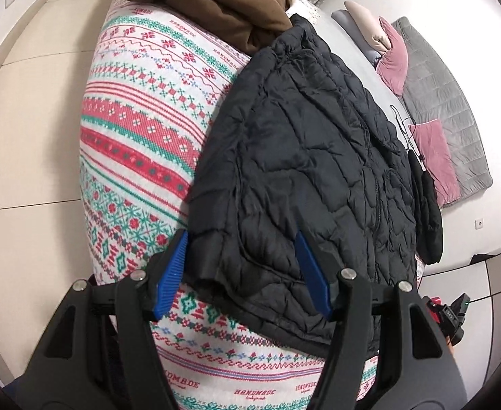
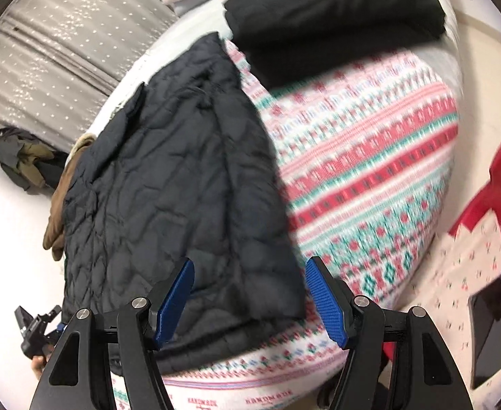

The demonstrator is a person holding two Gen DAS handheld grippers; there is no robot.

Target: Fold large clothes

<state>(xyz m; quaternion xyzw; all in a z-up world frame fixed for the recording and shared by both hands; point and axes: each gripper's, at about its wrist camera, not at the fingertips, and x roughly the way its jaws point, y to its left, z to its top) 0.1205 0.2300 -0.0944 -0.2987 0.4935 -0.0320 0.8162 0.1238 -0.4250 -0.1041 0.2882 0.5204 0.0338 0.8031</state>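
A black quilted jacket (image 1: 305, 157) lies spread on a bed under a red, green and white patterned blanket (image 1: 141, 136). My left gripper (image 1: 241, 239) is open, its blue pads (image 1: 171, 273) standing either side of the jacket's near sleeve cuff and hem corner. In the right wrist view the same jacket (image 2: 168, 184) lies on the blanket (image 2: 370, 171). My right gripper (image 2: 252, 261) is open too, and straddles the jacket's other near corner. Neither pair of pads presses the cloth.
A brown garment (image 1: 209, 7) lies past the jacket's far end and a folded black garment (image 2: 335, 10) beside it. Pink pillows (image 1: 393, 54) and a grey quilt (image 1: 448, 102) sit at the bed's head. A red stool (image 2: 499, 171) stands right, with pale floor tiles (image 1: 28, 102) left.
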